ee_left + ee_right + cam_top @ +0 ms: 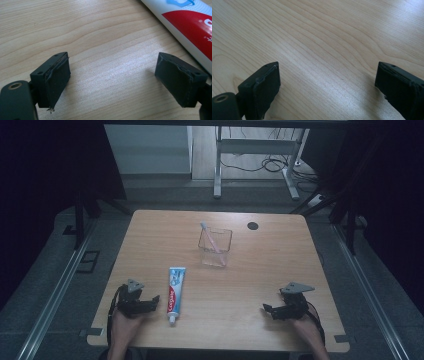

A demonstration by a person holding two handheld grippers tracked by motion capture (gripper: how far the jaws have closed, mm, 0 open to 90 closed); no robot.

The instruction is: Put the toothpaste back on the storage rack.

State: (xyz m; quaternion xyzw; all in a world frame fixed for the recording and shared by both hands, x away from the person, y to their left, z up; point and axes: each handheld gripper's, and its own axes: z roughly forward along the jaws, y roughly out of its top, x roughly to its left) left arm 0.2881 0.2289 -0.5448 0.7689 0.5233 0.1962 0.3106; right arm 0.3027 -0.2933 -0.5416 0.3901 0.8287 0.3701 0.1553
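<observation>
From above, the toothpaste tube (pixel 174 294) lies near the counter's (pixel 260 270) front-left, just right of the left gripper (pixel 151 301). Left gripper view: jaws released, tube (pixel 192 27) at right. Right gripper (pixel 327 87) view: jaws released over bare wood.

Clear cup (pixel 215 247) holding a toothbrush (pixel 210 236) — mid-table (pixel 280 265), far side.

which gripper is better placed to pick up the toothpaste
Left. The left gripper sits open right beside the toothpaste, which lies past one of its jaws in its own view. The right gripper is far off across the table.
</observation>
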